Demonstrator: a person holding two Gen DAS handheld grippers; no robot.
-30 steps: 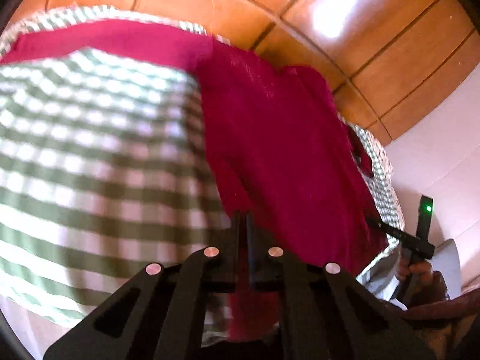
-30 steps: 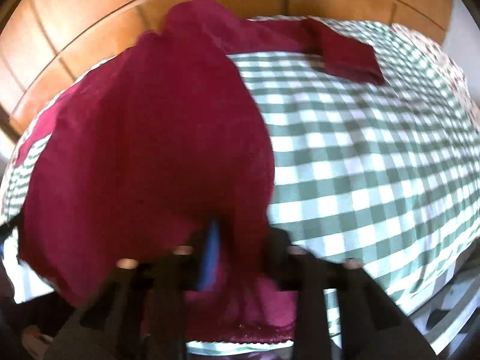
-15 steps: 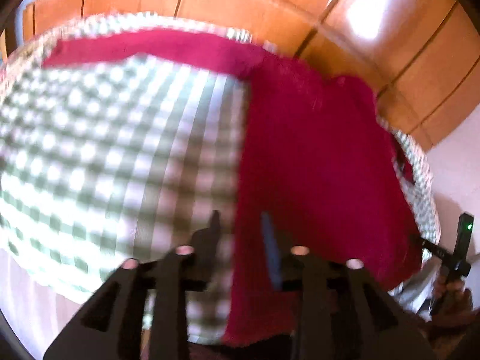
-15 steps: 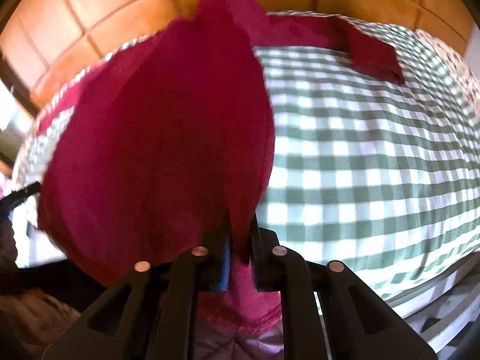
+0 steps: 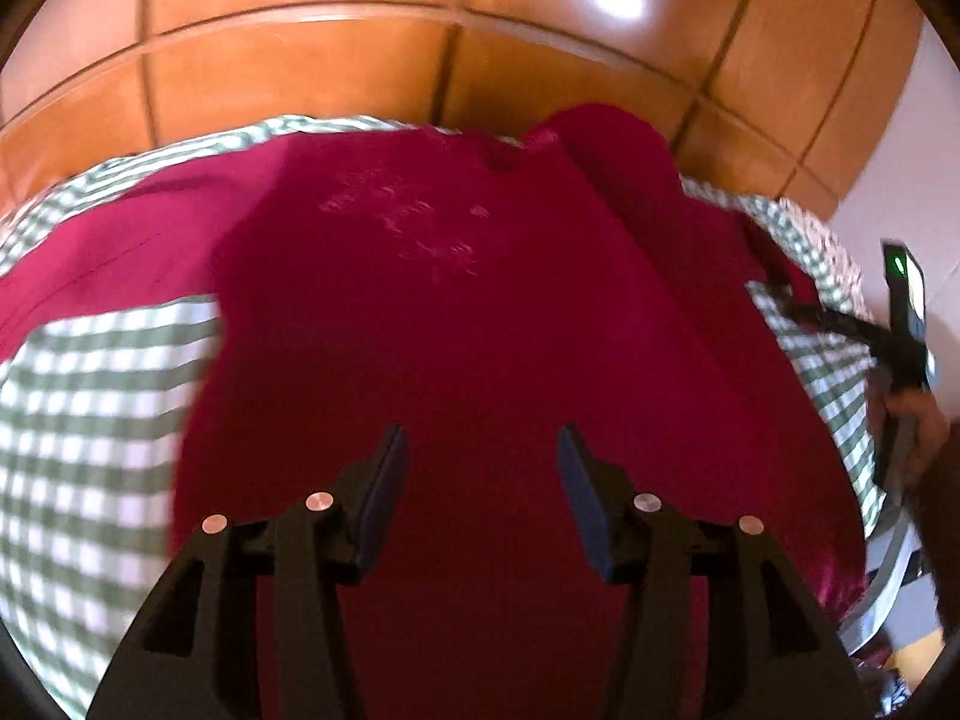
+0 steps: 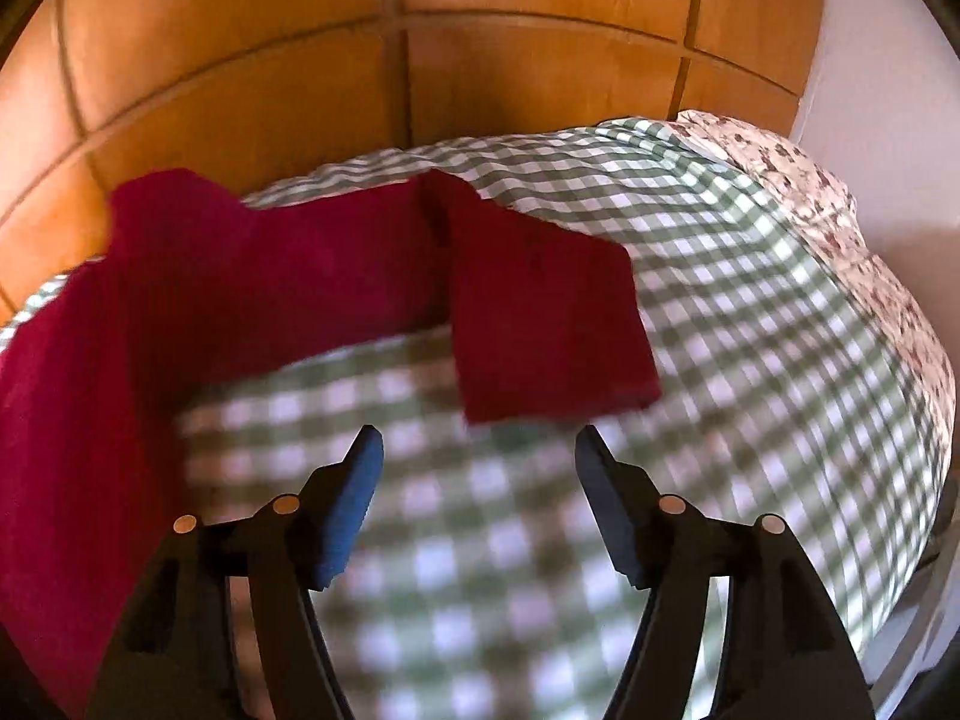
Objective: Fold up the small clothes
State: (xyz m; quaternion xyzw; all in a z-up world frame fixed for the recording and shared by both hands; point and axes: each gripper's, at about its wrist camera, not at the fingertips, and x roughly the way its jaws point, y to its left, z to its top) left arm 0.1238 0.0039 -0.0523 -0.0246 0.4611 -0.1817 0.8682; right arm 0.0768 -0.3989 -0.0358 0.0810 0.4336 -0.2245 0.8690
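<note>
Two fisheye views, each mounted on a handheld gripper and looking steeply down along its fingers at a checked bed (image 6: 750, 312), close above it. The left view sits over the red garment (image 5: 480, 330); the right view faces bare bedding beside the garment's sleeve (image 6: 540, 312). Both share the garment, bed and wooden headboard (image 5: 300, 72).

Crimson shirt (image 5: 480, 330); green-white gingham sheet (image 6: 720, 312); floral-print pillow (image 6: 840, 228); glossy orange-brown wood panels (image 6: 300, 60); black fingers (image 6: 348, 504), blue pads.
</note>
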